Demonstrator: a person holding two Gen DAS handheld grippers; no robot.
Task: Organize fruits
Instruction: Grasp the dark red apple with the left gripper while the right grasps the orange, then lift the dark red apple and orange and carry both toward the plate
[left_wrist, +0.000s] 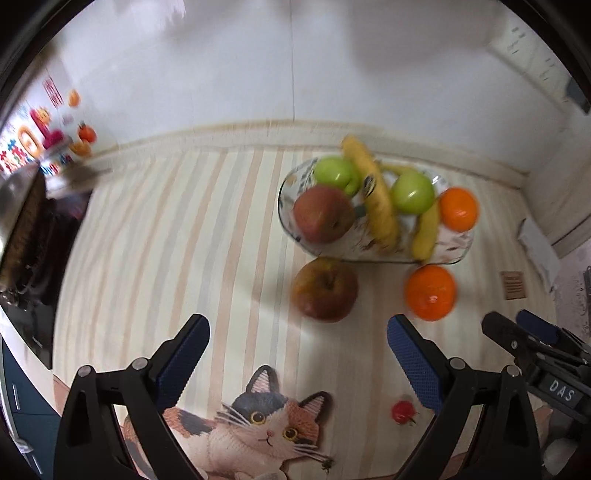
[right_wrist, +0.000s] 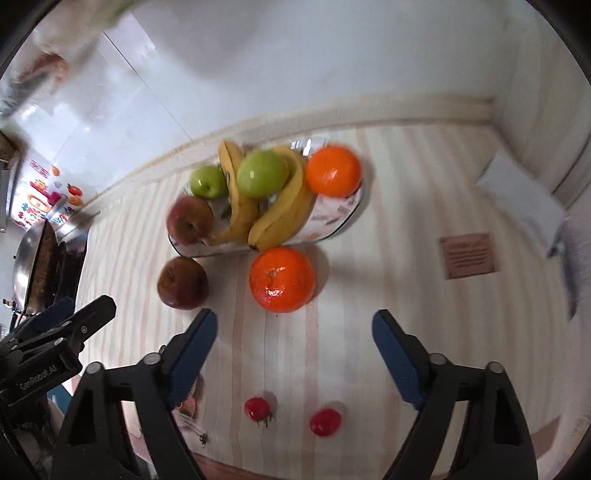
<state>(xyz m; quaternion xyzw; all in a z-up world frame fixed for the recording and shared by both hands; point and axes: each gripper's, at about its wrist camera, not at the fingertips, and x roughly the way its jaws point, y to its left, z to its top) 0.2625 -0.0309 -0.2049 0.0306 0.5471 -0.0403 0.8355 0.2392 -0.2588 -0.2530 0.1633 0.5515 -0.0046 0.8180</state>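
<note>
A glass fruit plate (left_wrist: 284, 195) (right_wrist: 351, 214) at the back of the striped mat holds two green apples (left_wrist: 334, 173) (right_wrist: 262, 173), bananas (left_wrist: 376, 199) (right_wrist: 280, 206), a red apple (left_wrist: 323, 214) (right_wrist: 190, 219) and an orange (left_wrist: 458, 208) (right_wrist: 332, 170). A second red apple (left_wrist: 325, 288) (right_wrist: 183, 282) and a second orange (left_wrist: 430, 291) (right_wrist: 281, 279) lie on the mat in front of the plate. My left gripper (left_wrist: 297, 332) is open and empty, just short of the loose apple. My right gripper (right_wrist: 295, 328) is open and empty, just short of the loose orange. Two small red fruits (right_wrist: 257, 408) (right_wrist: 325, 422) lie near me.
The striped mat (left_wrist: 184, 240) (right_wrist: 424, 221) has a cat picture (left_wrist: 266, 417) at its near edge. A pan and stove (right_wrist: 37, 266) stand at the left. A white wall runs behind. A brown label (right_wrist: 467, 254) and a white paper (right_wrist: 524, 192) lie at the right.
</note>
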